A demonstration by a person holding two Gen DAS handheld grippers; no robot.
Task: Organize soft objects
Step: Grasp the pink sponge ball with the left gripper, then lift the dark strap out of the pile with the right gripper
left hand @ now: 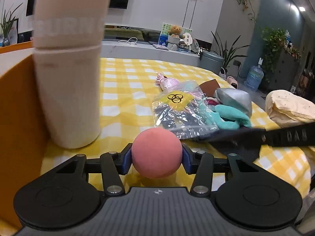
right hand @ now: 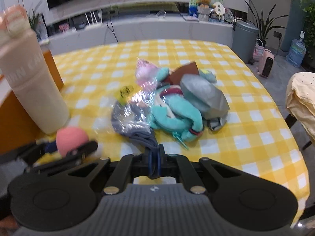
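My left gripper (left hand: 157, 158) is shut on a pink foam ball (left hand: 157, 153), just above the yellow checked tablecloth (left hand: 128, 90); the ball also shows in the right wrist view (right hand: 71, 137). My right gripper (right hand: 154, 157) is shut on a fold of grey-blue cloth (right hand: 144, 137) that runs into a clear plastic bag (right hand: 130, 114) with a yellow label. Behind the bag lies a pile: a teal plush toy (right hand: 173, 116), a silver cushion (right hand: 202, 96), a pink plush (right hand: 145, 72) and a brown piece (right hand: 185, 72). The right gripper's black finger (left hand: 285, 135) enters the left wrist view from the right.
A tall beige sock-like roll (left hand: 69, 68) stands upright beside an orange box (left hand: 17, 106) at the left. A chair with a cream cover (right hand: 301, 98) stands past the table's right edge. A grey bin (right hand: 244, 39) and plants stand beyond the far edge.
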